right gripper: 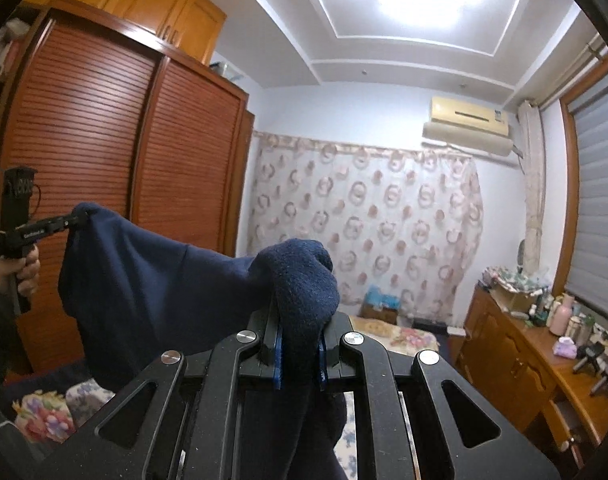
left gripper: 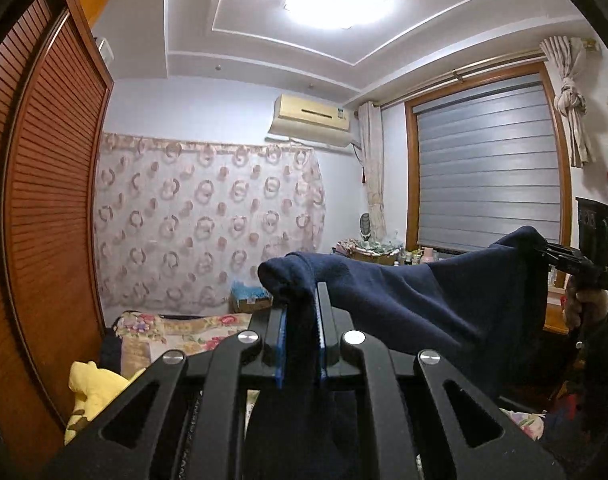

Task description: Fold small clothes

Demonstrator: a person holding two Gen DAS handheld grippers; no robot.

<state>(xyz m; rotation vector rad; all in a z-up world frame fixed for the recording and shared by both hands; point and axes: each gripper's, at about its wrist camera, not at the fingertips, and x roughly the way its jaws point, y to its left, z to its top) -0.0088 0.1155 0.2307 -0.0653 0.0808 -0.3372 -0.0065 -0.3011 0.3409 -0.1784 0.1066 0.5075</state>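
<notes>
- Left wrist view, nearest: the left gripper has its jaws narrowed onto one bunched corner of the navy garment, blue pads pressing the fleece from both sides.
- Right wrist view: the right gripper pinches the opposite corner in the same way, cloth bulging above its fingertips.
- Between the two grips the navy garment hangs in the air as a sagging span, its lower part drooping below the held edge. Holding it by two corners like this probably serves to spread it flat and find its outline before laying it down for the first fold.
- Below the navy garment lies the bed with a floral cover, the likely folding surface; the cloth does not appear to rest on it, though its lowest part is hidden.
- Left of the navy garment, on the bed, sits a yellow cloth.
- Beyond the navy garment stand the louvred wooden wardrobe, a patterned curtain on the far wall, an air conditioner above it, and a shuttered window.
- Right of the navy garment, a cluttered wooden dresser lines the wall.
</notes>
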